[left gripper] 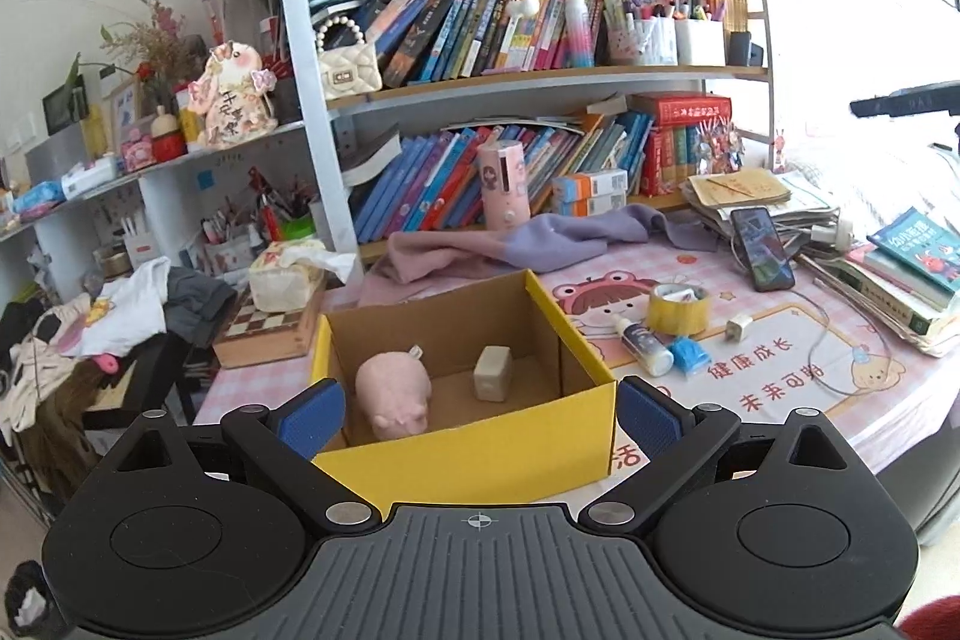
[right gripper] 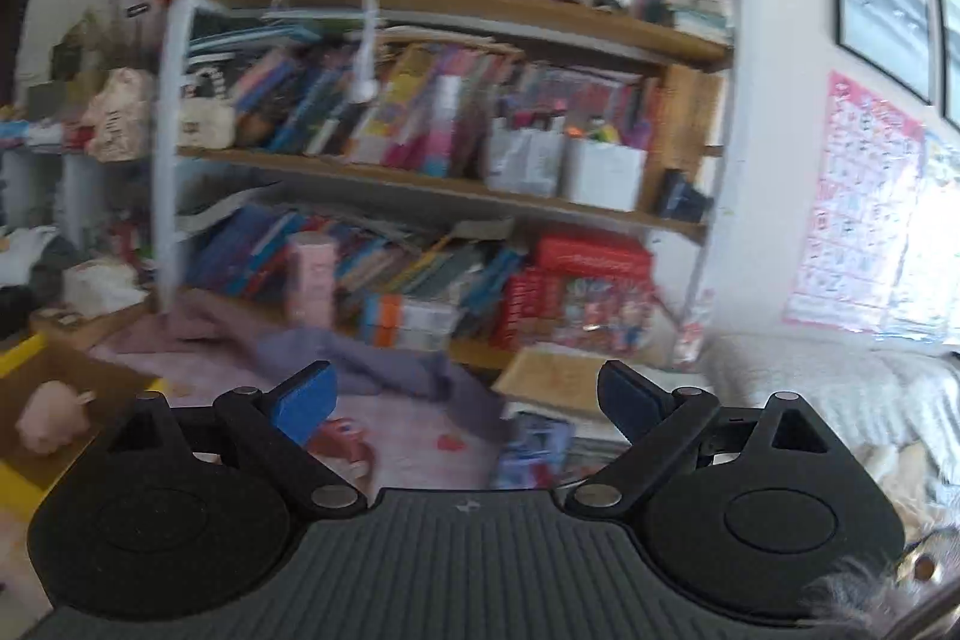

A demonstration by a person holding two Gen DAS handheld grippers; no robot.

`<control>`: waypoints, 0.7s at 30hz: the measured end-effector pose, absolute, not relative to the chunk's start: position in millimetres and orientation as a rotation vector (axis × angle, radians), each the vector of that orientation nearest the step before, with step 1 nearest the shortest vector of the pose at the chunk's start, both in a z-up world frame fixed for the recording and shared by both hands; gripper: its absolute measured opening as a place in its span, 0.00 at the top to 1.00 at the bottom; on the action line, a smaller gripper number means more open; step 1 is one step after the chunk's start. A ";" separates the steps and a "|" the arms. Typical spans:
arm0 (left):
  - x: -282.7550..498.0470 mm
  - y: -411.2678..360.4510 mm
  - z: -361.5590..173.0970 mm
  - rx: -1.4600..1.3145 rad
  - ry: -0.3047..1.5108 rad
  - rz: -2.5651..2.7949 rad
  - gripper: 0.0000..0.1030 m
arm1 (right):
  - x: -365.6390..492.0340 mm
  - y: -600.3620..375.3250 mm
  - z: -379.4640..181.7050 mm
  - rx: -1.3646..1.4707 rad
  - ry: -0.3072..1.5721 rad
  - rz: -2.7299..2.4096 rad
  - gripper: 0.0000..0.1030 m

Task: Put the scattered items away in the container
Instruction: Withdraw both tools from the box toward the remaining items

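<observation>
A yellow cardboard box sits on the pink desk mat, open at the top. Inside it lie a pink pig toy and a beige block. My left gripper is open and empty, its blue pads either side of the box's near wall. To the right of the box lie a yellow tape roll, a small white bottle, a blue item and a white charger plug. My right gripper is open and empty, held above the desk; its view is blurred. The box and pig show at its left edge.
A purple cloth lies behind the box. A phone and stacked books sit at the right. A tissue pack on a chessboard box stands left of the box. Full bookshelves rise behind the desk.
</observation>
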State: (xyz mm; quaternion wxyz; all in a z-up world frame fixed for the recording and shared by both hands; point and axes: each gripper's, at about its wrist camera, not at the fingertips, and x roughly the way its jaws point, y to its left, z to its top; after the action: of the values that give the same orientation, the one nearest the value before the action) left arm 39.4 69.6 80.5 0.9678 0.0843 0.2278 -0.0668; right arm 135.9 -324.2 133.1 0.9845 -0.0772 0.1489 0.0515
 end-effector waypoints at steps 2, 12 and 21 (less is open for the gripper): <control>39.1 67.9 80.1 0.146 0.456 -0.119 0.04 | 126.3 -278.6 126.4 -0.164 0.348 0.204 0.09; 20.1 23.6 52.5 0.079 0.483 -0.109 0.04 | 74.6 -177.4 62.3 0.038 0.577 0.285 0.11; 17.9 -15.0 19.7 0.110 0.545 -0.186 0.04 | 46.0 -198.8 7.8 -0.078 0.624 0.139 0.30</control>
State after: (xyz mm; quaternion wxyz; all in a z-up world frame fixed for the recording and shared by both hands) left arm 17.9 -15.0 19.7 0.9573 0.0540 0.2688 -0.0916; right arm 46.0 -198.8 7.8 0.9486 -0.0382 0.3068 0.0682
